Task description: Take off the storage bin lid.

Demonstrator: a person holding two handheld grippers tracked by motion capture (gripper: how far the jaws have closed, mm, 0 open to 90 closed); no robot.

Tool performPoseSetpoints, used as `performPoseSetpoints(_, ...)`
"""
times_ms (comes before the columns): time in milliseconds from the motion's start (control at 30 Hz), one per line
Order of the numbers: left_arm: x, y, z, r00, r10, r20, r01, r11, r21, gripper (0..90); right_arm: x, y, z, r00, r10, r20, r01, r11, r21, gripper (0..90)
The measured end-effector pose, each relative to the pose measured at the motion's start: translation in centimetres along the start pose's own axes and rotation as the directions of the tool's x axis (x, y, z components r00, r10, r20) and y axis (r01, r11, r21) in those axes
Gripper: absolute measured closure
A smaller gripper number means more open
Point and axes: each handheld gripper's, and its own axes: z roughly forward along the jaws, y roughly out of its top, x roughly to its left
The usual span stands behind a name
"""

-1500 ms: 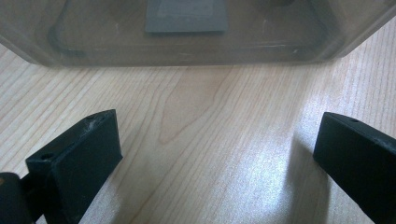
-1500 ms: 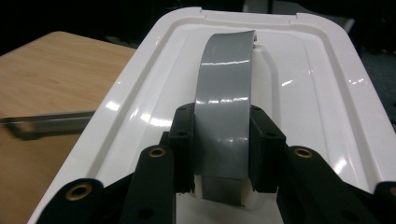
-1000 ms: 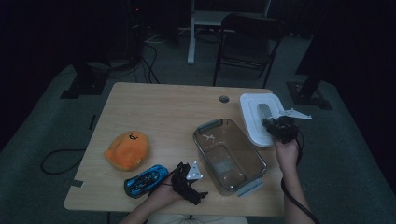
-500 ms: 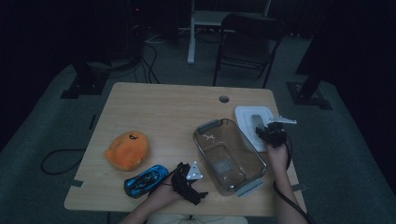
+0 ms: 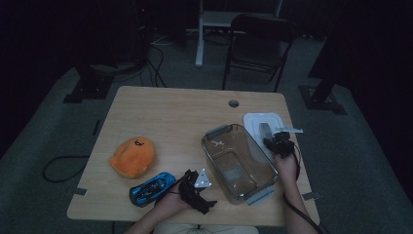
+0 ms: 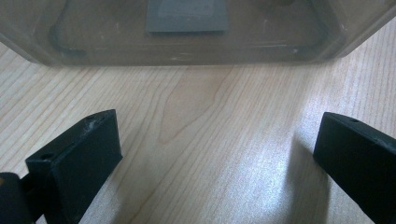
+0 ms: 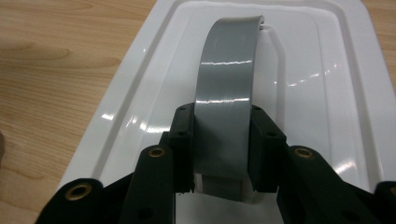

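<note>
A white lid with an arched grey handle lies flat on the wooden table. My right gripper is shut on that handle, its pads pressed on both sides. From above, the lid rests just right of a clear plastic container, with the right gripper over its near end. My left gripper rests on the table at the container's left front and stands open. Its jaws hold nothing and face the container's clear wall a short way off.
An orange plush toy and a blue toy car lie on the left front of the table. A cable hole sits near the far edge. A folding chair stands beyond the table.
The right gripper has come down and slightly toward the container with the lid in its grip; the lid now sits lower, next to the container. The left gripper has stayed put.
</note>
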Motion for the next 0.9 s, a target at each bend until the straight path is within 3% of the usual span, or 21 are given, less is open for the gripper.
performPoseSetpoints(133, 0.0, 0.0, 0.0, 1.0000, -0.002, -0.002, 0.002, 1.0000, 0.000, 1.3, -0.2, 0.1, -0.5, 0.9998, 0.017, -0.014, -0.017, 1.000, -0.001, 48.6)
performPoseSetpoints(300, -0.1, 0.1, 0.0, 0.9999, -0.013, -0.009, 0.013, 0.9999, 0.001, 1.3, -0.6, 0.0, -2.4, 0.9994, 0.026, -0.021, -0.027, 0.999, -0.027, 28.2)
performPoseSetpoints(367, -0.1, 0.2, 0.0, 0.9997, -0.023, -0.004, 0.023, 0.9997, 0.001, 1.3, -0.7, -0.3, -3.1, 0.9977, 0.005, -0.067, -0.006, 1.000, -0.013, 10.7)
performPoseSetpoints(567, 0.8, 1.2, -0.7, 0.9940, -0.097, -0.050, 0.097, 0.9952, -0.016, 1.3, -1.2, -1.8, -5.1, 0.9952, -0.061, -0.077, 0.057, 0.997, -0.049, 12.2)
performPoseSetpoints(633, 1.4, 1.6, -1.1, 0.9903, -0.114, -0.078, 0.114, 0.9934, -0.008, 1.3, -1.6, -2.4, -5.7, 0.9917, -0.066, -0.110, 0.061, 0.997, -0.050, 12.2)
performPoseSetpoints(800, 2.7, 2.5, -1.7, 0.9827, -0.140, -0.121, 0.142, 0.9899, 0.005, 1.4, -1.7, -3.6, -6.2, 0.9893, -0.076, -0.125, 0.077, 0.997, 0.007, 12.2)
performPoseSetpoints(900, 3.3, 3.1, -1.7, 0.9807, -0.142, -0.135, 0.144, 0.9895, 0.010, 1.4, -1.2, -4.3, -6.2, 0.9835, -0.084, -0.160, 0.089, 0.996, 0.021, 12.3)
